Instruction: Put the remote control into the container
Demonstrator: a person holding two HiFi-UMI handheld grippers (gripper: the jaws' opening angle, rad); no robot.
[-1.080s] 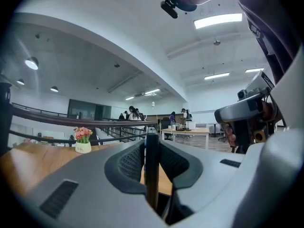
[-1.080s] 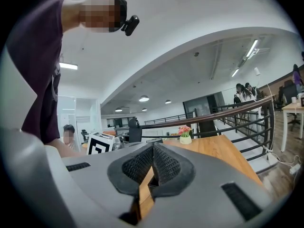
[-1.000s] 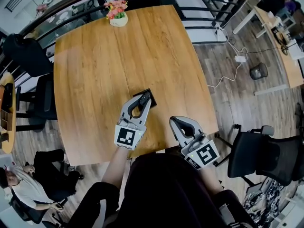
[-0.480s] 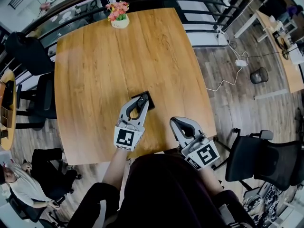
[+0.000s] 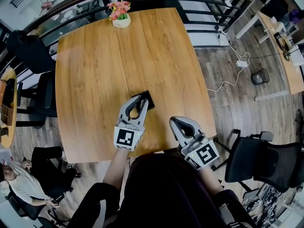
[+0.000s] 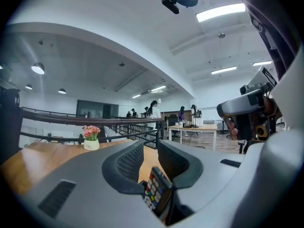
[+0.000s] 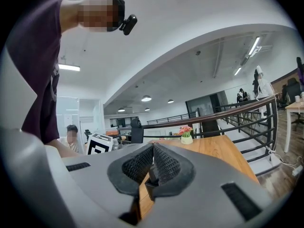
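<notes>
The remote control (image 6: 156,192), dark with coloured buttons, stands upright between the jaws of my left gripper (image 6: 147,152), which is shut on it. In the head view the left gripper (image 5: 140,101) has its tips over the small black container (image 5: 148,99) on the wooden table (image 5: 95,70), and the remote (image 5: 139,107) shows as a dark strip between the jaws. Whether the remote touches the container I cannot tell. My right gripper (image 5: 175,121) hangs at the table's near edge, shut and empty; in its own view the right gripper (image 7: 152,152) has its pads pressed together.
A white pot of pink flowers (image 5: 118,14) stands at the table's far edge. Black office chairs are at the left (image 5: 28,51) and the right (image 5: 261,156). A seated person (image 5: 23,184) is at the lower left. A railing (image 6: 71,120) runs behind the table.
</notes>
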